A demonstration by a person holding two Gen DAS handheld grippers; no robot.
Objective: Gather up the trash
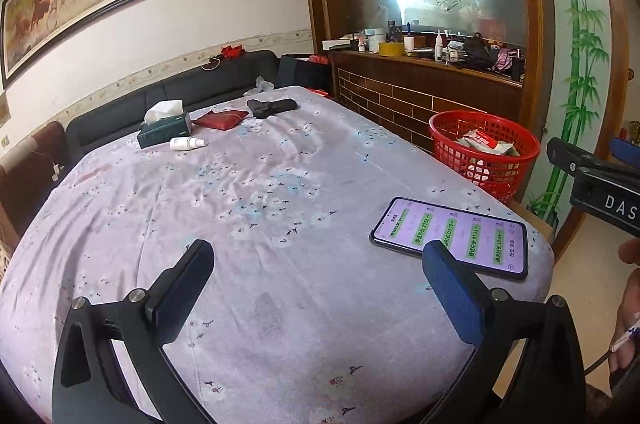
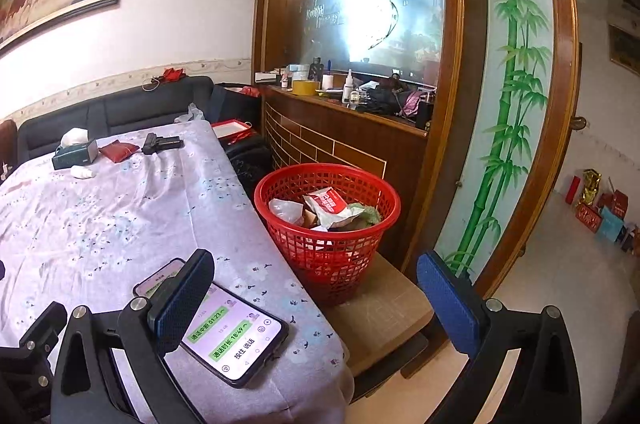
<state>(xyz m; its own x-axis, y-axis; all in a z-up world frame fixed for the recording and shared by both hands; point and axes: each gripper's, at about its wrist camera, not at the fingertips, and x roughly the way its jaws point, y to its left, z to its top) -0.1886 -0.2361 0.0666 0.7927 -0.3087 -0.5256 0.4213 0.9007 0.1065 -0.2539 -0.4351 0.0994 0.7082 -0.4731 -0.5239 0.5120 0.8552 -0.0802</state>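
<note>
Both grippers, left gripper (image 1: 316,260) and right gripper (image 2: 314,272), gaping wide, holding nothing. Probably best reaching past phone (image 1: 452,236) for loose bits, then dropping into red basket (image 2: 280,184) beside phone.

Red mesh basket (image 2: 327,224), upright on a low wooden stool (image 2: 384,308) at 3 o'clock of the desk (image 2: 100,208), just beside its edge. Holds crumpled wrappers (image 2: 332,206): white, red-printed, some green, below the rim.
</note>
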